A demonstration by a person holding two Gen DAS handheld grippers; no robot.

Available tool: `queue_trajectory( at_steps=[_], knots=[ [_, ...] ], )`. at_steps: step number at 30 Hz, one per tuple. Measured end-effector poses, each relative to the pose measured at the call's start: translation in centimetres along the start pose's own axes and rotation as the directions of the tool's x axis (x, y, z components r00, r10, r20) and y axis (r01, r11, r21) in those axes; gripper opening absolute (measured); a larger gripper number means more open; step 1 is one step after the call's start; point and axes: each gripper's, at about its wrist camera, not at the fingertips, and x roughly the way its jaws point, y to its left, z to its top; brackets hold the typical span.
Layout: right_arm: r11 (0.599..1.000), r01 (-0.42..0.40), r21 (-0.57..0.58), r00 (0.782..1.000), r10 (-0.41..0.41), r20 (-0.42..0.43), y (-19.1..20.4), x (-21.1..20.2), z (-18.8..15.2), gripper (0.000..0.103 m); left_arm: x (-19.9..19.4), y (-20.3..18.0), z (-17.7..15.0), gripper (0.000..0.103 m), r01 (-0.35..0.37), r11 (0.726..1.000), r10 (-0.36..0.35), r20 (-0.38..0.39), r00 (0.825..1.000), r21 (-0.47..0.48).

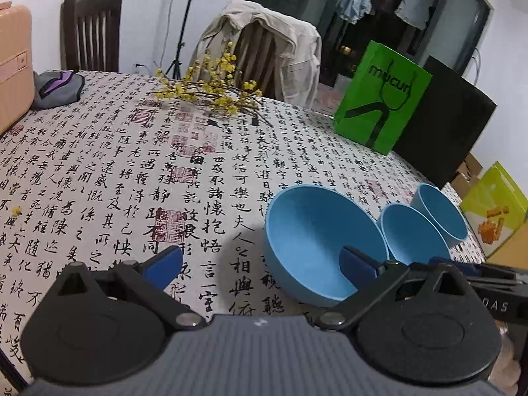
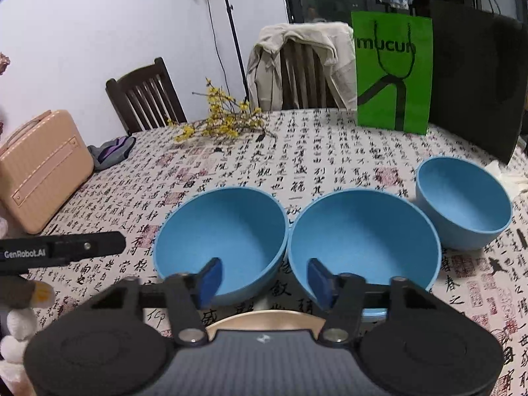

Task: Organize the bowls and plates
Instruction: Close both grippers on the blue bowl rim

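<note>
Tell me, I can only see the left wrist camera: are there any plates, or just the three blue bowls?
Observer: The right wrist view shows a beige rim, likely a plate, just below the right tool.
Operator: Is that tool holding anything?
Observer: No, its jaws stand apart with nothing gripped between them.
Operator: Is anything else down there?
Observer: A pale blue rim peeks out beside the beige one. It may be another plate, but most of it is hidden.
</note>
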Motion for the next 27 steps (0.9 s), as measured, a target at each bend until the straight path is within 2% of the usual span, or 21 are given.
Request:
queue_trajectory(
  at_steps=[4,7,14,20,22,26,27],
  knots=[
    [0.999,-0.016,0.033,0.999,0.017,-0.032,0.0,0.9,0.5,0.036,0.8,-0.2,0.5,0.103,-0.017,1.0,0.016,-0.015,1.0,-0.019],
    [0.998,-0.024,0.063,0.998,0.028,-0.063,0.0,1.5,0.8,0.03,1.6,-0.2,0.7,0.103,-0.024,0.999,0.023,-0.037,0.999,-0.035],
    [0.994,0.016,0.105,0.99,-0.001,-0.139,0.1,3.3,0.8,0.023,3.2,-0.3,1.2,0.102,-0.043,0.998,0.041,-0.062,0.997,-0.039],
    [0.992,0.063,0.108,0.986,-0.045,-0.161,0.5,4.7,1.2,0.022,4.9,-0.1,1.2,0.09,-0.052,0.997,0.047,-0.099,0.994,-0.05],
    [0.992,0.074,0.102,0.983,-0.056,-0.174,0.8,5.2,1.3,0.022,5.5,-0.3,1.2,0.082,-0.051,0.998,0.046,-0.112,0.993,-0.042],
    [0.991,0.108,0.076,0.976,-0.091,-0.198,1.2,6.2,1.6,0.022,6.4,-1.0,1.3,0.074,-0.043,0.999,0.041,-0.129,0.991,-0.01],
    [0.991,0.115,0.071,0.974,-0.098,-0.203,1.3,6.4,1.7,0.022,6.7,-1.2,1.3,0.068,-0.042,0.999,0.041,-0.131,0.991,0.001]
  ],
)
